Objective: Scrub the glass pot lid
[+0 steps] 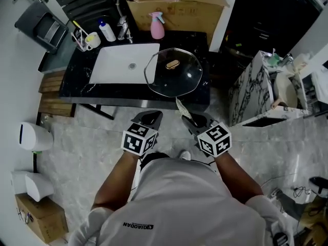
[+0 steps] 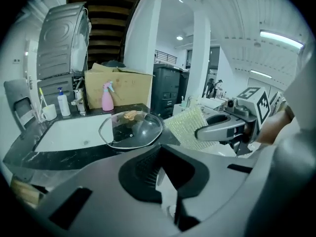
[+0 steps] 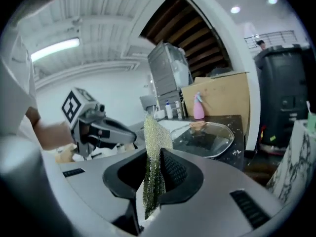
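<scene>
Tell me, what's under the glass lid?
Just the black counter shows through the glass pot lid, which lies flat on it. The small spot right below the lid's wooden knob is covered, so that bit stays hidden.

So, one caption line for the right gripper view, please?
Right gripper clamps a yellow-green scouring cloth; clear glass pot lid lies on the black counter.

The right gripper point(image 3: 157, 177) has its jaws pressed on a glittery green scouring pad point(image 3: 154, 142). The pad stands on edge between them, its top reaching past the jaw tips toward twelve o'clock. Toward two o'clock from the pad, the glass pot lid point(image 3: 207, 137) lies on a black counter point(image 3: 236, 154). A pink spray bottle point(image 3: 198, 107) and a cardboard box point(image 3: 222, 94) stand behind it. At nine o'clock the left gripper point(image 3: 129, 134) points inward, near the pad.
</scene>
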`<state>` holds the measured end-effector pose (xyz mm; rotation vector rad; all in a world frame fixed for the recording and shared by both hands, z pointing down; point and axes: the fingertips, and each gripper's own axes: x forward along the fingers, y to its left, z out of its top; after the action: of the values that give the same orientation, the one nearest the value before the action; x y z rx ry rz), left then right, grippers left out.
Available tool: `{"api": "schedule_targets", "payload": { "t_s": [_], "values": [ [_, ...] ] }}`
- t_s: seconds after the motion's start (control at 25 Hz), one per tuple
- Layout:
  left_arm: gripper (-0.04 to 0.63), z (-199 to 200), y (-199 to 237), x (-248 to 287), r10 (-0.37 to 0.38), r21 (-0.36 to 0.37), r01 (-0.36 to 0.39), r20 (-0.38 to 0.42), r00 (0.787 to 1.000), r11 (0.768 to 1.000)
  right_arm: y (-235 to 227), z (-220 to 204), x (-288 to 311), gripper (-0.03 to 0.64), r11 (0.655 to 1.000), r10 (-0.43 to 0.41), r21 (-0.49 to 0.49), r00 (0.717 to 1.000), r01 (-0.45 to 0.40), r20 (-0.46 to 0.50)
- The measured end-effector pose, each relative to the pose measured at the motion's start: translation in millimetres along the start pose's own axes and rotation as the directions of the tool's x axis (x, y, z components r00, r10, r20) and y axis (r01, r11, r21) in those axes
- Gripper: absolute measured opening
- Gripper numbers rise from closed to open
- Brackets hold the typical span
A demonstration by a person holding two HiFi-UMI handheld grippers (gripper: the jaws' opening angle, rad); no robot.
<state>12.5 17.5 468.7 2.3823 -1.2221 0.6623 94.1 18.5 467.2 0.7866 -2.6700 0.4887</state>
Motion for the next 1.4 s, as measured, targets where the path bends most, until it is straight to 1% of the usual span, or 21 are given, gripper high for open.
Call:
{"api": "schedule_targets", "payload": {
  "t_s": [0.12, 0.16, 0.24, 0.32, 0.4, 0.52, 0.6, 0.68, 0.8, 0.96, 1.08, 1.16, 1.24, 1.4],
  "values": [
    [0.015, 2, 0, -16, 0.006, -0.104, 0.001, 0.068, 0.998, 0.995, 7, 6, -13, 0.091, 0.987, -0.024, 0.163, 0.994, 0.007, 0.103],
    [0.015, 4, 0, -22, 0.008, -0.119, 0.003, 0.092, 0.996, 0.993, 8, 7, -16, 0.091, 0.977, -0.035, 0.212, 0.990, 0.006, 0.133],
    [0.015, 5, -1, -30, 0.002, -0.100, 0.010, 0.119, 0.993, 0.995, 9, 8, -21, 0.091, 0.958, -0.054, 0.288, 0.982, 0.000, 0.180],
    [0.015, 1, -2, -38, -0.017, -0.055, 0.023, 0.121, 0.992, 0.998, 16, 8, -19, 0.091, 0.947, -0.059, 0.322, 0.979, -0.008, 0.197],
    [0.015, -3, -4, -50, -0.046, -0.028, 0.049, 0.122, 0.992, 0.998, 30, 6, -14, 0.087, 0.944, -0.061, 0.329, 0.980, -0.005, 0.191],
    [0.015, -8, -6, -70, -0.104, -0.034, 0.109, 0.138, 0.985, 0.993, 56, 2, -7, 0.084, 0.950, -0.076, 0.311, 0.982, 0.019, 0.173],
    [0.014, -11, -6, -80, -0.136, -0.032, 0.142, 0.149, 0.979, 0.989, 69, -1, -5, 0.083, 0.956, -0.098, 0.291, 0.982, 0.047, 0.164],
    [0.014, -14, -6, -89, -0.163, -0.015, 0.167, 0.154, 0.975, 0.986, 81, -3, -5, 0.083, 0.955, -0.125, 0.288, 0.979, 0.075, 0.161],
    [0.015, -25, -6, -101, -0.203, 0.003, 0.205, 0.145, 0.968, 0.979, 100, -5, -8, 0.083, 0.953, -0.167, 0.280, 0.973, 0.118, 0.159],
    [0.015, -46, -2, -113, -0.213, 0.032, 0.211, 0.107, 0.971, 0.977, 123, -13, -14, 0.083, 0.948, -0.232, 0.259, 0.960, 0.187, 0.158],
    [0.015, -54, 0, -119, -0.220, 0.057, 0.215, 0.099, 0.970, 0.975, 132, -18, -19, 0.083, 0.936, -0.266, 0.279, 0.950, 0.214, 0.165],
    [0.015, -55, -1, -124, -0.225, 0.059, 0.220, 0.105, 0.969, 0.974, 136, -20, -22, 0.083, 0.933, -0.272, 0.287, 0.948, 0.218, 0.164],
    [0.015, -52, -5, -130, -0.227, 0.056, 0.222, 0.122, 0.966, 0.973, 139, -20, -26, 0.083, 0.935, -0.276, 0.274, 0.948, 0.226, 0.160],
    [0.015, -44, -8, -133, -0.206, 0.055, 0.200, 0.141, 0.968, 0.978, 133, -15, -35, 0.083, 0.942, -0.271, 0.245, 0.950, 0.229, 0.154]
  ]
}}
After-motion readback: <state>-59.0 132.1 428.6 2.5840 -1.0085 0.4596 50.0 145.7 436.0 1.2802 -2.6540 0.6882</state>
